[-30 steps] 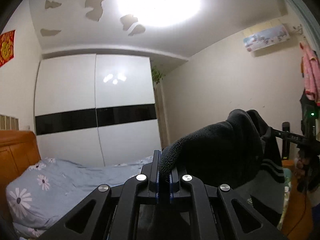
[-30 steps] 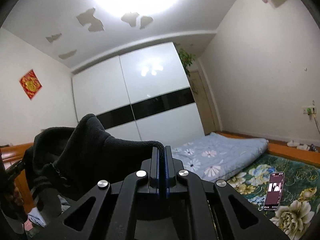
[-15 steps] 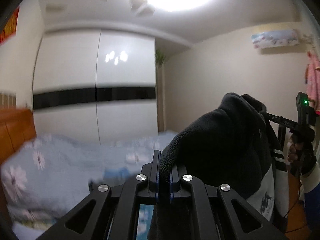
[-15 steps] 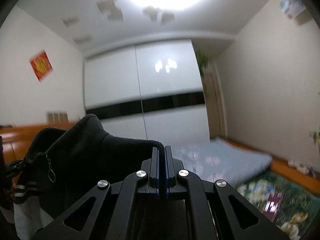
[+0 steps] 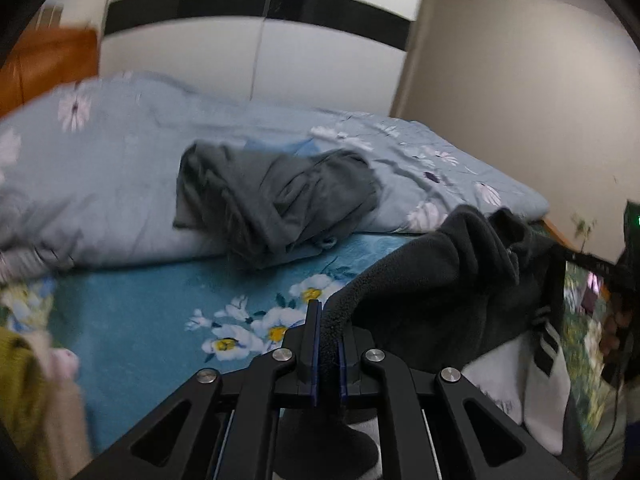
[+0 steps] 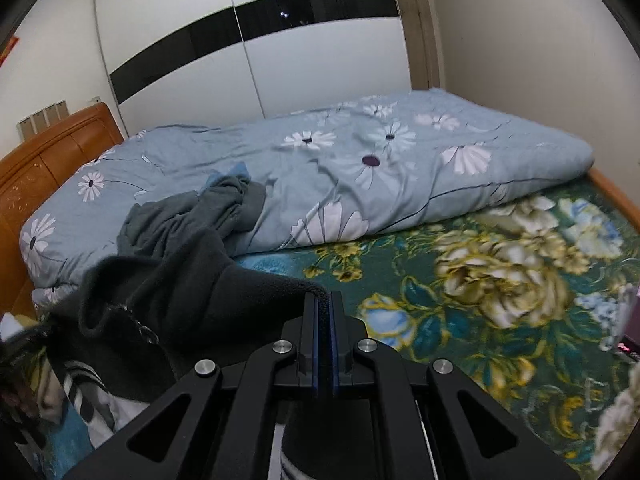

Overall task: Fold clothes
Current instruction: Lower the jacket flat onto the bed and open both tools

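Note:
A dark fleece jacket [image 5: 432,300] with a white, striped lower part hangs stretched between both grippers above the bed. My left gripper [image 5: 328,320] is shut on one edge of its fleece. My right gripper [image 6: 325,312] is shut on the other edge of the jacket [image 6: 172,300]; its zipper pull hangs at the collar. The right gripper and the hand holding it show at the right edge of the left wrist view [image 5: 616,280].
A crumpled grey garment [image 5: 276,204] lies on the folded light-blue daisy quilt [image 6: 360,168]. The floral bedsheet [image 6: 500,280] is teal and green. A wooden headboard [image 6: 48,160] stands at left. More clothes [image 5: 24,400] sit at lower left.
Both grippers have tilted down from facing the ceiling and wardrobe to facing the bed, still holding the jacket between them.

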{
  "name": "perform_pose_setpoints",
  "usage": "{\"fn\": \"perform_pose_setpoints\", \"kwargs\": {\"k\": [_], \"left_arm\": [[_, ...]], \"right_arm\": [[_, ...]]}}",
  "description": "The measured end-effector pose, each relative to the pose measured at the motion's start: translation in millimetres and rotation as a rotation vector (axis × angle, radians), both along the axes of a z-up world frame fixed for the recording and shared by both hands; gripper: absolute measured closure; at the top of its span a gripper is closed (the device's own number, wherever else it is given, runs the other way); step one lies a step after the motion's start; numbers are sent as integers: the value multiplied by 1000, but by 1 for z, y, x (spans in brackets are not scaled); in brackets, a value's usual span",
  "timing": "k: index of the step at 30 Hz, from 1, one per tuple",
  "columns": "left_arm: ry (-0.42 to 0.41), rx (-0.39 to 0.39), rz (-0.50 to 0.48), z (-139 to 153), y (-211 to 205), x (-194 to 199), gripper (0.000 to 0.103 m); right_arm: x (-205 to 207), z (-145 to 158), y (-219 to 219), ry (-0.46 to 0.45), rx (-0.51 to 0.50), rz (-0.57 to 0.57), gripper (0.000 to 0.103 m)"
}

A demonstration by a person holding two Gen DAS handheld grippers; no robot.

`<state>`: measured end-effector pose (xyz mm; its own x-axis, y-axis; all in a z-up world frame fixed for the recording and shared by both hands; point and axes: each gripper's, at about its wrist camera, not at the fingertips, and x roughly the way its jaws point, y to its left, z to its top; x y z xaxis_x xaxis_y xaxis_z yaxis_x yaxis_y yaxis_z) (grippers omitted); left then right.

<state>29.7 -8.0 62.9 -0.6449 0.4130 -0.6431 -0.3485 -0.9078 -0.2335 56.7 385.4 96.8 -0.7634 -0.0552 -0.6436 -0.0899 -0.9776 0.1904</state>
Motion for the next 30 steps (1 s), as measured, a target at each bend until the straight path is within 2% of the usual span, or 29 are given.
{"fn": "perform_pose_setpoints", "kwargs": {"k": [3,5,7,11,14,19,22,24,30], "left_arm": [[7,-2,16,5,7,-27,96],[15,-20,25,-3,14,-45,96],[13,-31,40,-11,20,-64,96],[-83,-30,71,-50,28,-97,96],[-127,-63,85,-81,35,-107,96],[-184,-63,101,-108,34,-116,96],[-220,-69,107,-122,34,-121,96],[-243,-77,111,-130,36,-123,96],[-196,-146,59,-117,46,-108,91]], "right_arm": [[-26,2,-3,-4,25,13,99],[-43,4,-5,-6,43,19,99],[-66,-7,-2,-22,49,14,99],[-100,-52,9,-111,9,-11,99],[-113,-87,13,-179,-7,-20,99],[-122,-129,26,-242,-55,-40,99],[-124,-139,31,-259,-76,-49,99],[-126,-141,28,-272,-56,-47,99],[-124,-130,15,-289,12,-10,97]]}}
